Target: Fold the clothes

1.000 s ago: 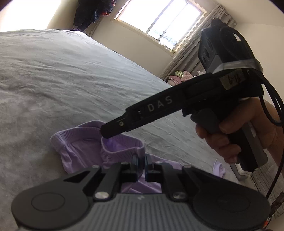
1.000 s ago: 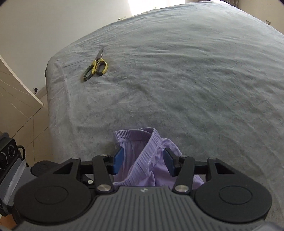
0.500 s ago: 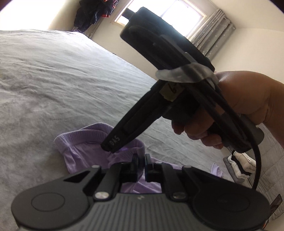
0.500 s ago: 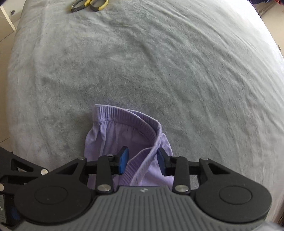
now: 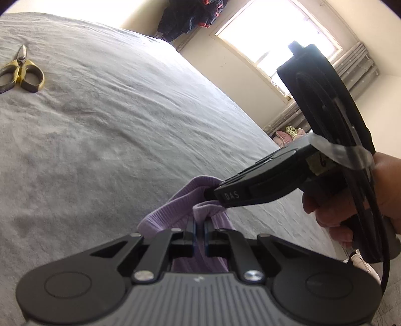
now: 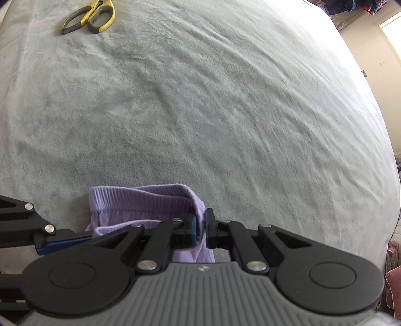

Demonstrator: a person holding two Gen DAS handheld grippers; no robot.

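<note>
One lilac garment (image 6: 140, 200) is being pinched at its ribbed waistband by two closed grippers, left (image 5: 199, 234) and right (image 6: 201, 230); one pair of scissors (image 6: 90, 16) is lying well beyond it on the grey bedspread (image 6: 225, 112).

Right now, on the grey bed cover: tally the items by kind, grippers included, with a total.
Purple garment, ribbed waistband: 1
Yellow-handled scissors: 1
Grippers: 2, the left gripper and the right gripper, each shut on the garment's waistband
Total: 4
</note>
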